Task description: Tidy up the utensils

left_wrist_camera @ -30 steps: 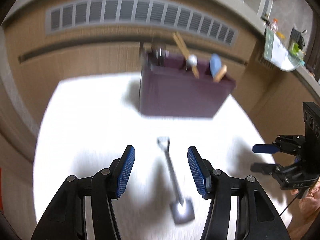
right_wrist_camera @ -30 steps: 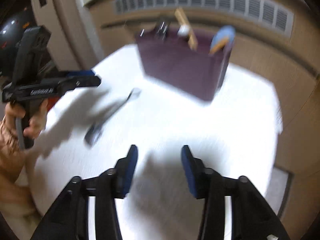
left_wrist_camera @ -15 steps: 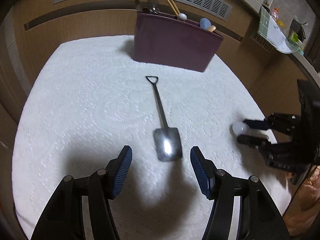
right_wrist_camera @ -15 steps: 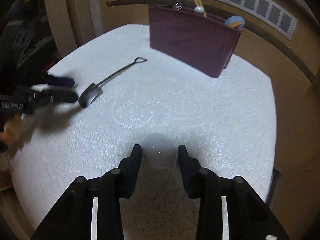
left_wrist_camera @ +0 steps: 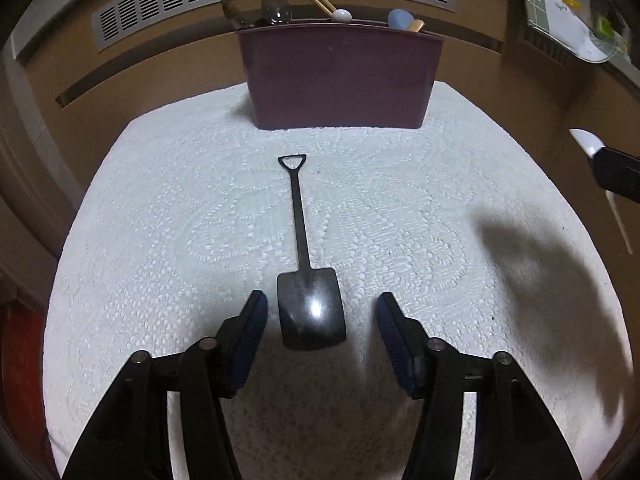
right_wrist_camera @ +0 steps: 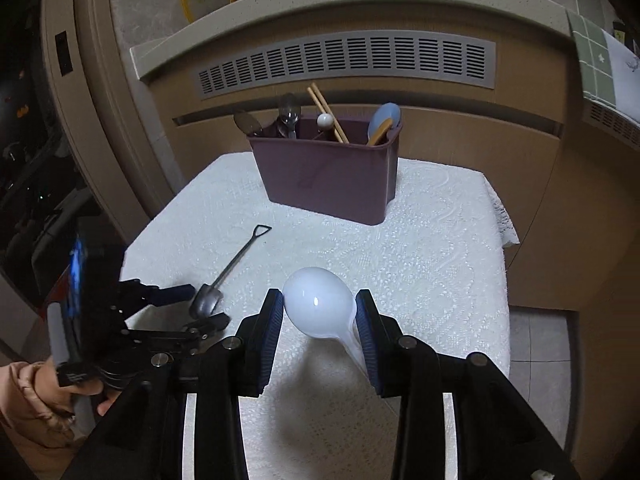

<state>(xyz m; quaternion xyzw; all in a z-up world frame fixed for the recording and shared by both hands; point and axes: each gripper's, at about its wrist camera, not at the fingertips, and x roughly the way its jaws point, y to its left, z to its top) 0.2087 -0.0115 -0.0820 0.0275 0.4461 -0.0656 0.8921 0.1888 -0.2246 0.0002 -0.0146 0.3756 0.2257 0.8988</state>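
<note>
A dark shovel-shaped metal spoon (left_wrist_camera: 308, 280) lies on the white lace cloth, its blade between the fingers of my open left gripper (left_wrist_camera: 319, 314), which is low over it. It also shows in the right wrist view (right_wrist_camera: 230, 270). My right gripper (right_wrist_camera: 318, 310) is shut on a white plastic spoon (right_wrist_camera: 318, 302) and holds it above the cloth. The maroon utensil holder (left_wrist_camera: 340, 80) stands at the far side of the table, also seen from the right wrist (right_wrist_camera: 326, 174), holding spoons, chopsticks and a blue spoon.
The small table's cloth (right_wrist_camera: 432, 264) ends at edges on all sides, with floor to the right. A wooden wall with a vent grille (right_wrist_camera: 344, 62) stands behind the holder. A counter with clutter (left_wrist_camera: 568, 12) is at the far right.
My right gripper has closed on the white spoon and lifted it off the cloth. My left gripper has moved forward and down, so the shovel spoon's blade now sits between its fingers.
</note>
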